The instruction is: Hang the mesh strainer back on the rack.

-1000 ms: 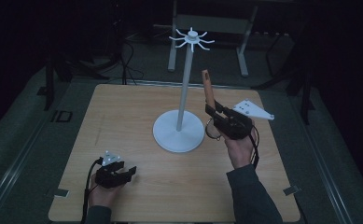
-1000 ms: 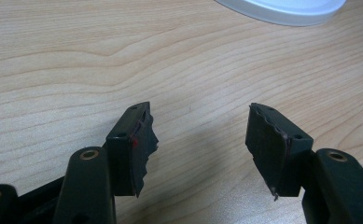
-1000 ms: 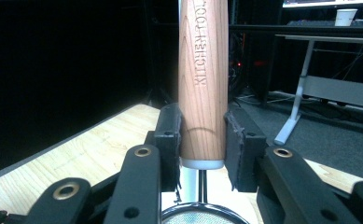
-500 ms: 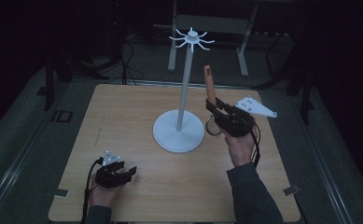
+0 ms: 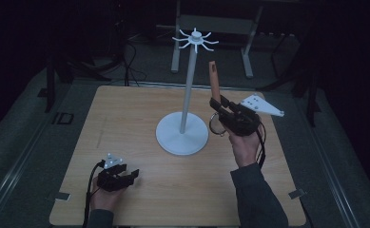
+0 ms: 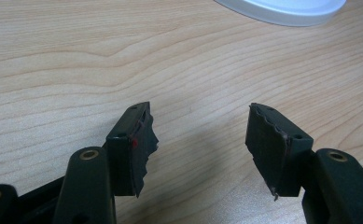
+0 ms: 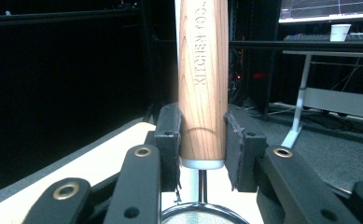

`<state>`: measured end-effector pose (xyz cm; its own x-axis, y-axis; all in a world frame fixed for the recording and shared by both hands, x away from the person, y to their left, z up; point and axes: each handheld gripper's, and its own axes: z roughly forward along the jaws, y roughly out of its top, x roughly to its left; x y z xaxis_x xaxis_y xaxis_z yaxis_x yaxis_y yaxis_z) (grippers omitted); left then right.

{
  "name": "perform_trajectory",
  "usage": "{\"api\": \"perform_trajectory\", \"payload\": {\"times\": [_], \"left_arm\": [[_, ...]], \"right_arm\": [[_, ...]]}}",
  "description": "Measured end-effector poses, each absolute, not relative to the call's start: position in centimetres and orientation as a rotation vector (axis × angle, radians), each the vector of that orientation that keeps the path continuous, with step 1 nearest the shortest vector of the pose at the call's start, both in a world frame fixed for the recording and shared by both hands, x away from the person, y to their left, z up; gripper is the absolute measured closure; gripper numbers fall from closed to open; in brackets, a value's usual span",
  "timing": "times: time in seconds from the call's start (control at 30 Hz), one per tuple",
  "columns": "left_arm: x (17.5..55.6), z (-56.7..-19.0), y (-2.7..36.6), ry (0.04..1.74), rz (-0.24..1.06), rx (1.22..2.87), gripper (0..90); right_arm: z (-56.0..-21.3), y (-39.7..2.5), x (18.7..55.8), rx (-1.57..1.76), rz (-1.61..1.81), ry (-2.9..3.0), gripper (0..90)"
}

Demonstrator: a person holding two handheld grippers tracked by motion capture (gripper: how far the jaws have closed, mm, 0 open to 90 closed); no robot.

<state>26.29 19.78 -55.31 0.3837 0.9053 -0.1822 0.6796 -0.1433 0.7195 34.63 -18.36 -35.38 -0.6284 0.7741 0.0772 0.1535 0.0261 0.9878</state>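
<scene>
The right gripper [image 5: 219, 110] pinches a strainer [image 7: 202, 84] by its wooden handle, both jaws pressed against the wood (the lettering reads upward). The handle rises above the jaws; the mesh ring [image 5: 216, 126] hangs just below them. A white stand [image 5: 182, 134] is just beside this gripper. The left gripper [image 6: 200, 147] rests spread over the table [image 6: 76, 60], well apart from the strainer.
</scene>
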Motion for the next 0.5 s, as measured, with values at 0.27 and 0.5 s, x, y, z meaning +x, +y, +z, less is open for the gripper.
{"api": "perform_trajectory", "payload": {"times": [0.27,0.5], "left_arm": [[26.30,-55.30,19.77,1.365,0.382,1.896,41.1],[26.31,-55.30,19.81,1.367,0.383,1.894,41.1]], "right_arm": [[-35.04,-18.46,34.61,0.940,1.654,1.794,69.1],[-34.75,-18.44,34.60,0.936,1.664,1.782,69.1]]}}
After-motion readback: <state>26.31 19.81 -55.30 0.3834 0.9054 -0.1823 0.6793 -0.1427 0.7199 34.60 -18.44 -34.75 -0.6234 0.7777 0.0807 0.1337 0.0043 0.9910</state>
